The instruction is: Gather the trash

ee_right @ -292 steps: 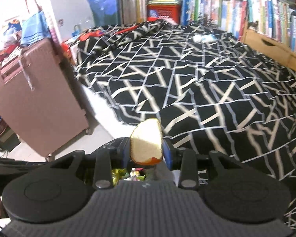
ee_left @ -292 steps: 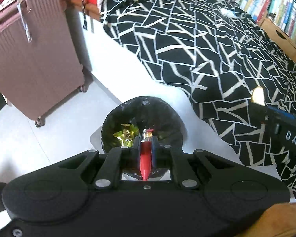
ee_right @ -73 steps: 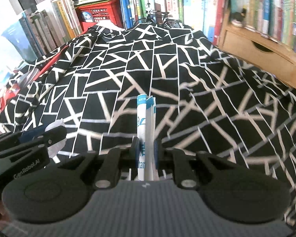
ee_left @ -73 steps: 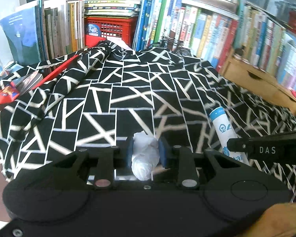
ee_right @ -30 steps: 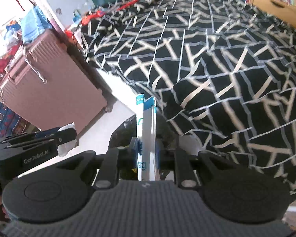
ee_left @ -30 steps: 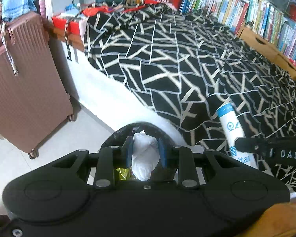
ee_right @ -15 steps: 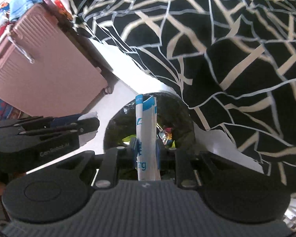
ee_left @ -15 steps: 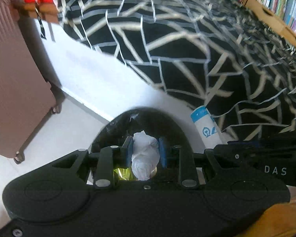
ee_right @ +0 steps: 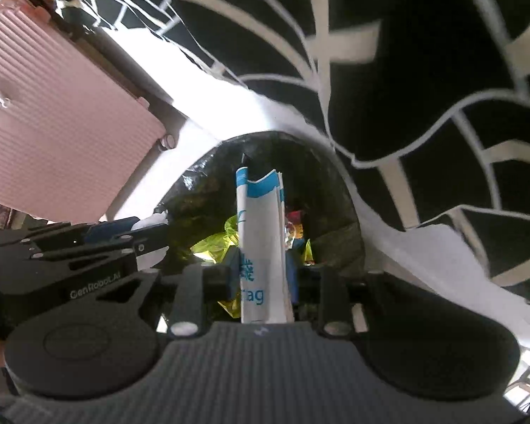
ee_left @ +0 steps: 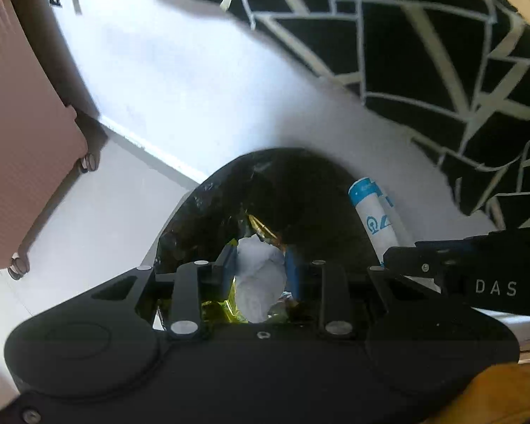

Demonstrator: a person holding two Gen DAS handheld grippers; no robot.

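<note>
A bin with a black liner (ee_left: 300, 176) stands on the floor against the bed, with yellow and red wrappers (ee_right: 212, 243) inside. My left gripper (ee_left: 259, 258) hangs over its mouth, pointing steeply down. Its jaws are opening, and a crumpled white tissue (ee_left: 259, 282) still sits between the blue pads, touching both. My right gripper (ee_right: 261, 258) is over the same bin (ee_right: 208, 190). Its jaws are opening too, with a white and blue paper bag (ee_right: 261, 229) upright between the pads. The left gripper (ee_right: 148, 233) shows at the left of the right wrist view.
A pink suitcase (ee_left: 17, 141) on wheels stands on the pale floor left of the bin. The bed's white side (ee_left: 194, 81) and its black and white patterned cover (ee_left: 424, 53) rise right behind the bin. A sleeve shows at the lower right.
Both grippers have dropped toward the bin, which now fills the middle of both views. The right jaws stand wider around the paper bag than half a second ago.
</note>
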